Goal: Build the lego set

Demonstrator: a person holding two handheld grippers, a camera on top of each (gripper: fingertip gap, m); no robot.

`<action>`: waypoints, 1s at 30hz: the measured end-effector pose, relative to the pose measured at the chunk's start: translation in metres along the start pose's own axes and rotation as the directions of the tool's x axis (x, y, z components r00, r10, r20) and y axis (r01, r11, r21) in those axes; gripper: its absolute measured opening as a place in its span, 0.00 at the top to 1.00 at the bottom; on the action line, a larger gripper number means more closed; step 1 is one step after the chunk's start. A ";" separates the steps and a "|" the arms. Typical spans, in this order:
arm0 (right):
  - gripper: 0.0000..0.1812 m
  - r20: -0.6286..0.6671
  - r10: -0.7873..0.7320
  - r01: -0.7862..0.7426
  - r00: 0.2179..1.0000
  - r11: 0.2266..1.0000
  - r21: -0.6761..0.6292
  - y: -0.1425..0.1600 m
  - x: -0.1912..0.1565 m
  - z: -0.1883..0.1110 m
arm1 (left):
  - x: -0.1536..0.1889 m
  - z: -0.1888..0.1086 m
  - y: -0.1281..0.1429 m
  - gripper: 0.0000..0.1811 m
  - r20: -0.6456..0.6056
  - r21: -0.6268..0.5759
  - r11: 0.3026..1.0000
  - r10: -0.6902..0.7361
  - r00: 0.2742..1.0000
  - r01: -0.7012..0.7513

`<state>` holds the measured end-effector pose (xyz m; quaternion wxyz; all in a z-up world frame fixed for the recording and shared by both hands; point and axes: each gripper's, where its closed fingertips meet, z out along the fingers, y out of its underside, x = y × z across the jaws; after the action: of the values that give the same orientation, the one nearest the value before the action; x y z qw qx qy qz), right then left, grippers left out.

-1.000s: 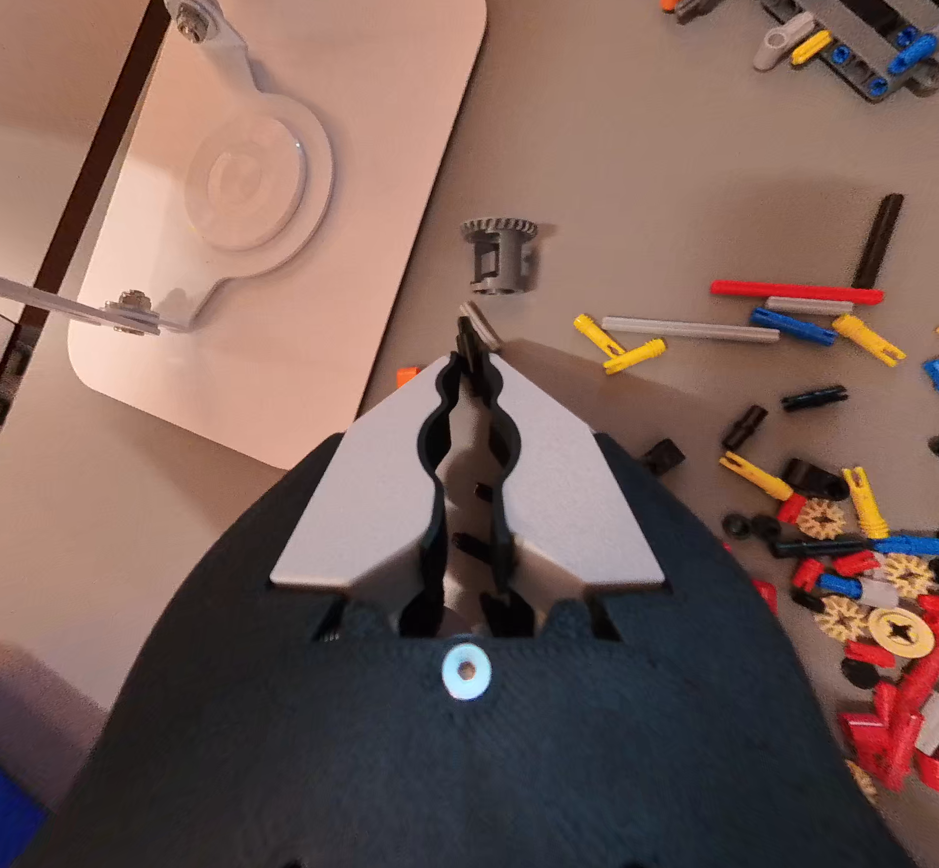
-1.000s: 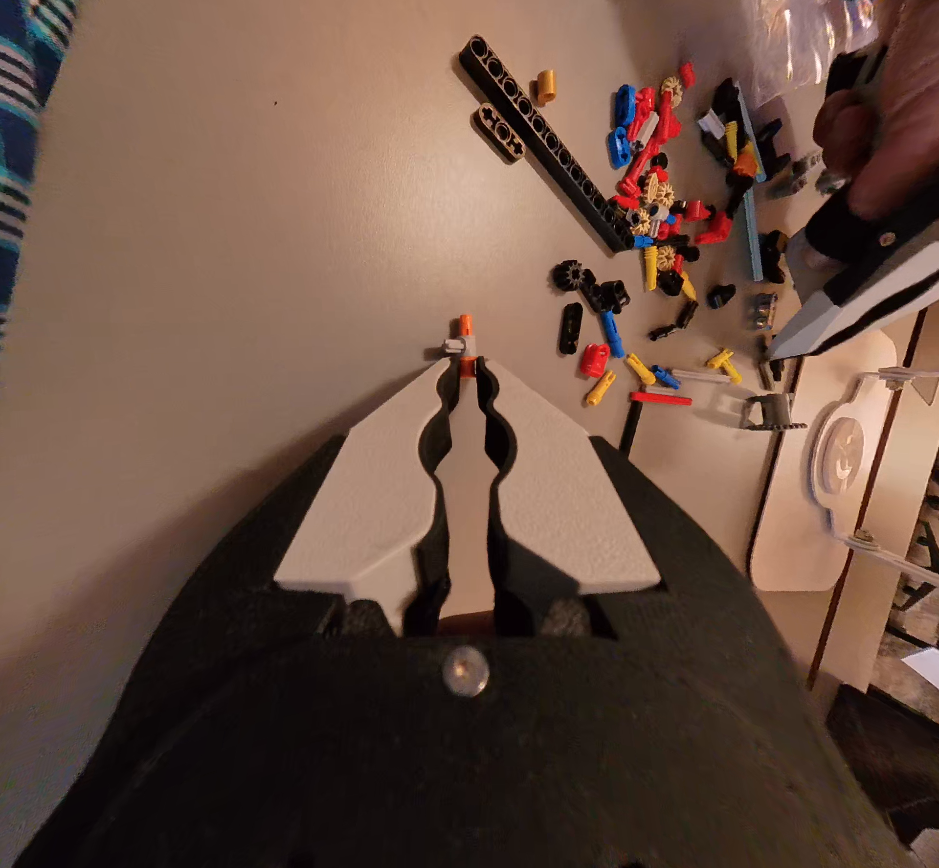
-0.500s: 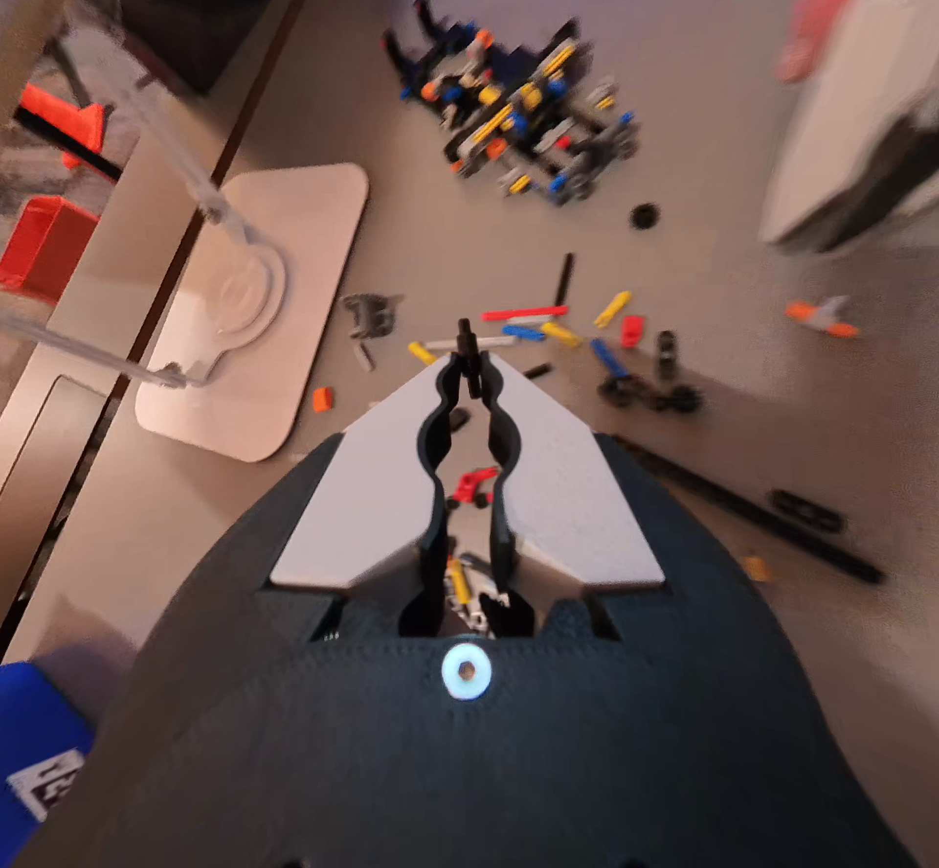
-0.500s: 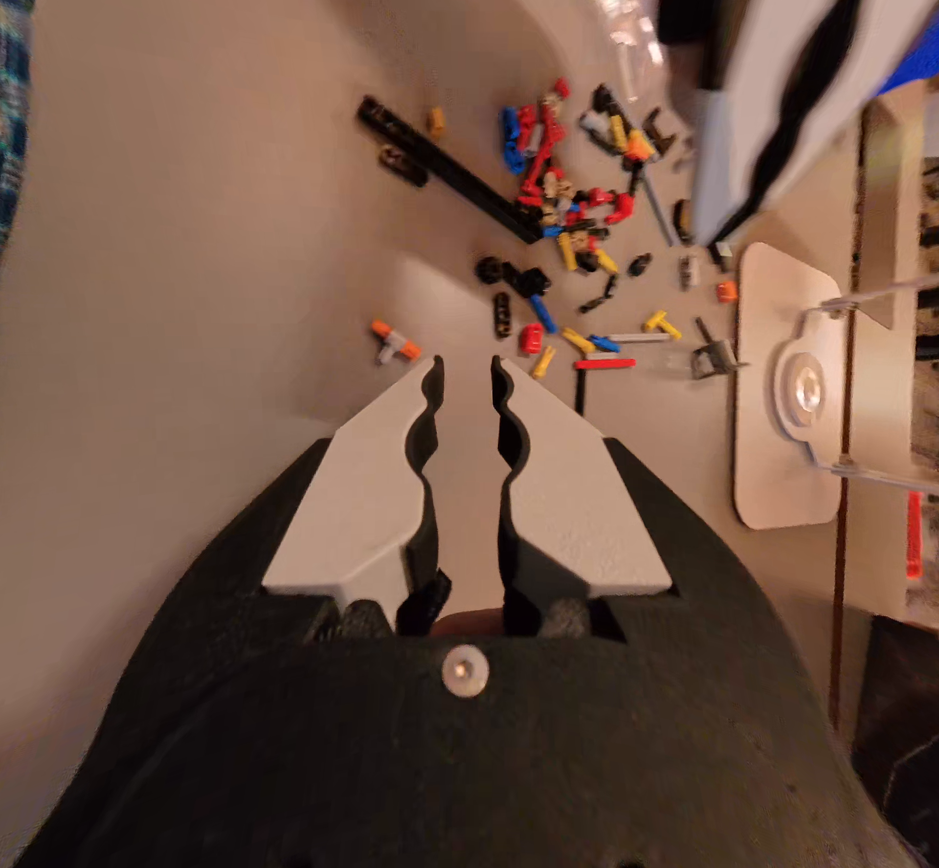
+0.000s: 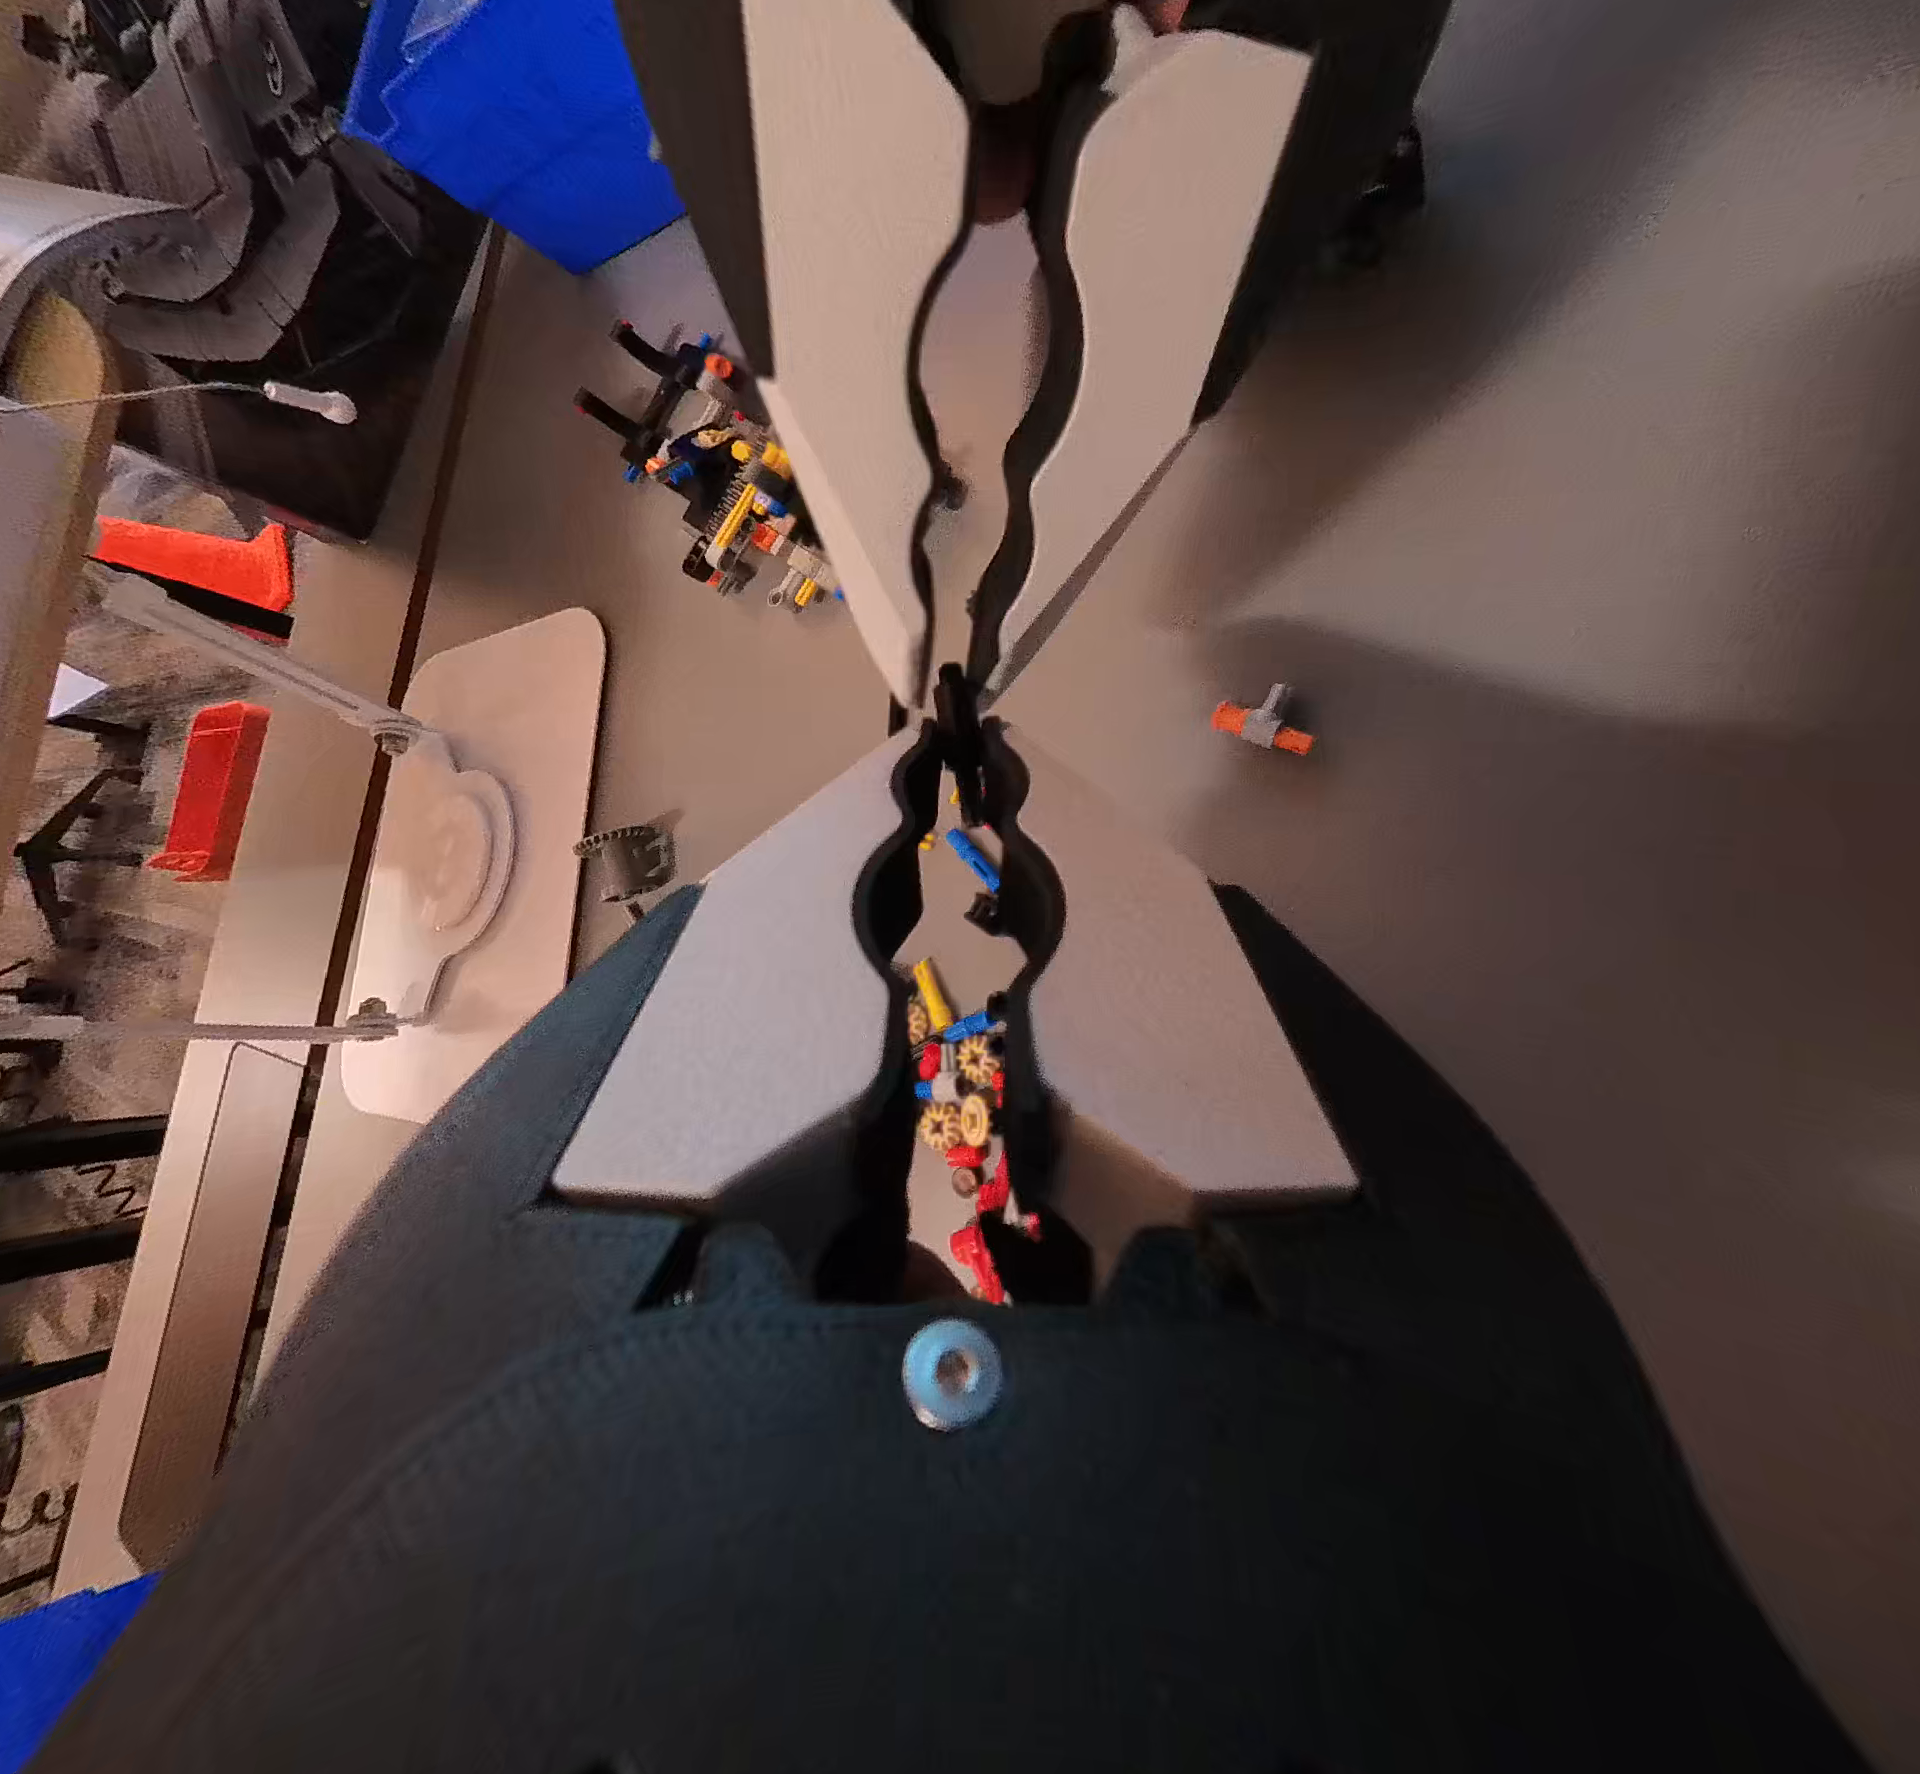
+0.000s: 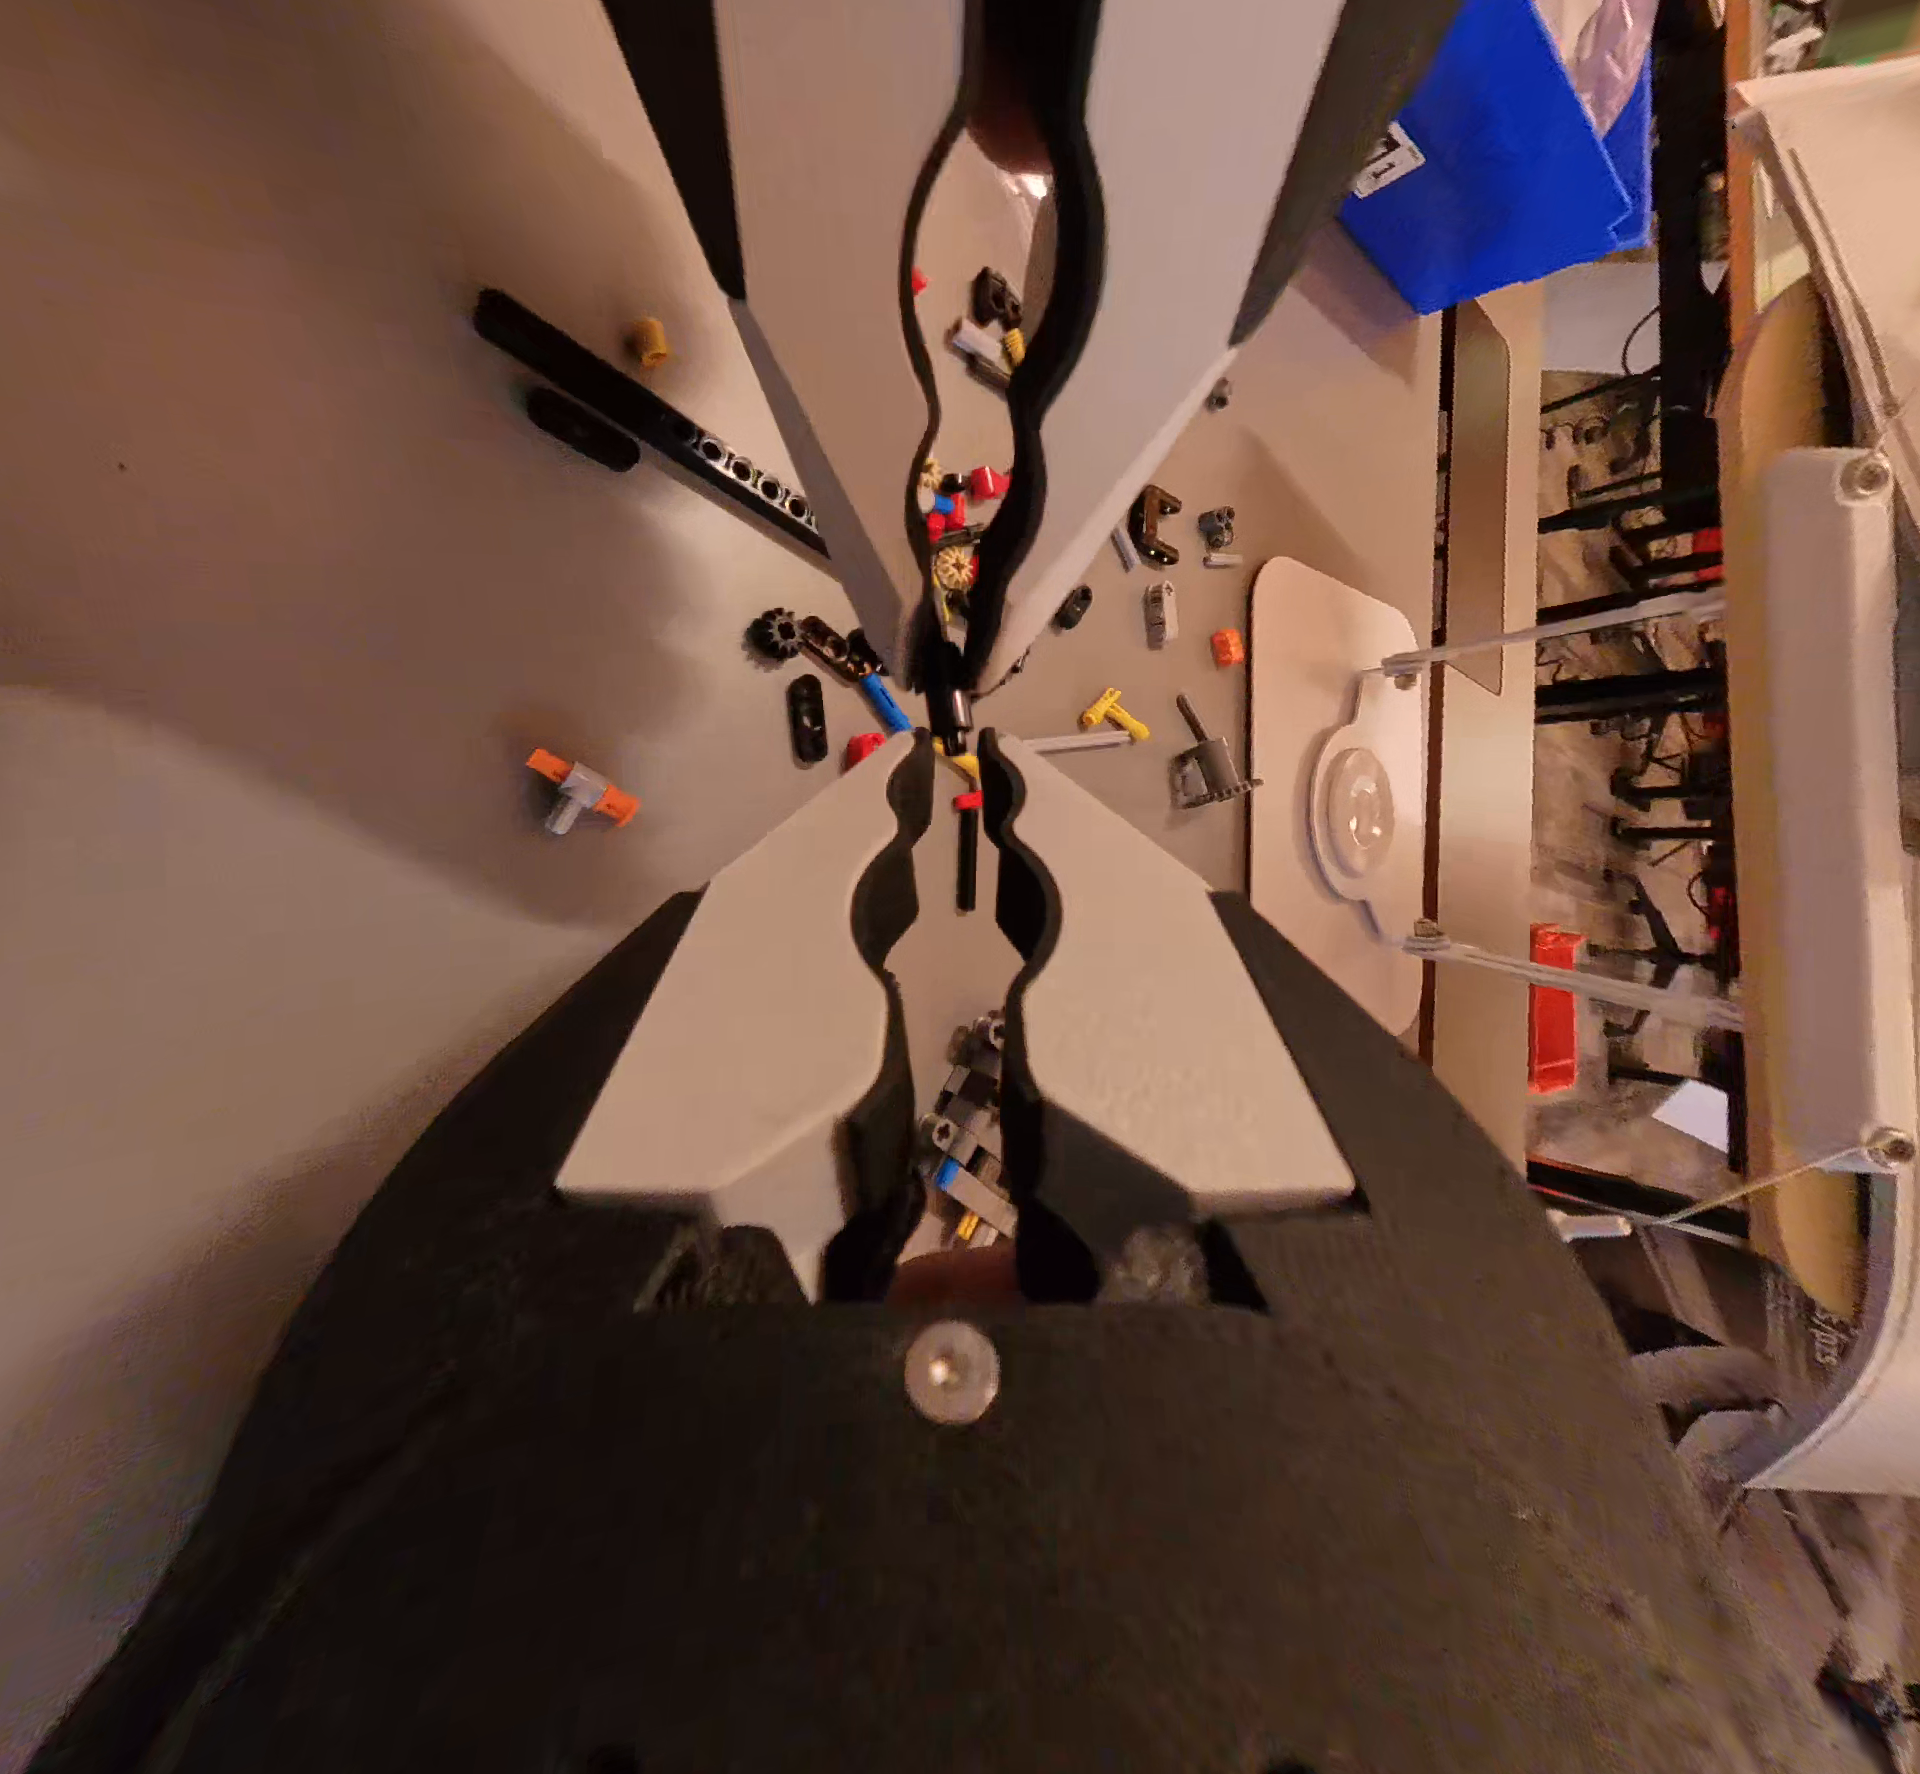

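The black peg (image 5: 957, 725) sits clenched in our left gripper (image 5: 954, 756), raised above the counter (image 5: 1558, 893) tip to tip with our right gripper (image 6: 950, 750), whose jaws stand parted, likely to receive it.

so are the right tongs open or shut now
Open. In the right wrist view the right tongs show a clear gap between the tips, and the small black pin sits just beyond them, pinched by the left tongs.

Probably a workshop: blue bin (image 6: 1496, 155), cluttered racks (image 6: 1642, 644).
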<state>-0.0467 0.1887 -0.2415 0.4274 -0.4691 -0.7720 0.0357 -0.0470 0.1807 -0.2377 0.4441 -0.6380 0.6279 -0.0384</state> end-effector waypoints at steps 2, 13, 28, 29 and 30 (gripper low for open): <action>0.97 -0.008 -0.027 0.027 1.000 1.000 -0.013 0.001 -0.001 0.001 | 0.001 0.001 0.001 0.98 0.000 -0.007 1.000 0.001 1.000 -0.001; 1.00 0.041 0.006 -0.005 0.999 0.999 -0.044 0.018 -0.004 0.000 | 0.001 0.002 0.015 0.98 -0.019 -0.055 0.998 -0.008 1.000 0.007; 0.93 0.155 0.048 -0.014 0.987 0.978 -0.210 0.071 -0.029 0.017 | 0.052 -0.003 0.044 0.97 -0.088 -0.172 0.960 -0.238 0.967 0.221; 0.93 0.154 0.049 -0.018 0.987 0.981 -0.195 0.069 -0.028 0.015 | 0.056 -0.003 0.044 0.97 -0.087 -0.176 0.956 -0.255 0.963 0.237; 0.94 0.161 0.049 -0.020 0.986 0.984 -0.179 0.067 -0.028 0.011 | 0.059 -0.003 0.044 0.97 -0.086 -0.174 0.952 -0.269 0.959 0.252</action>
<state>-0.0023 0.2086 -0.2965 0.3183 -0.5139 -0.7965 0.0131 -0.0702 0.1378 -0.2929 0.3474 -0.7461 0.5624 -0.0803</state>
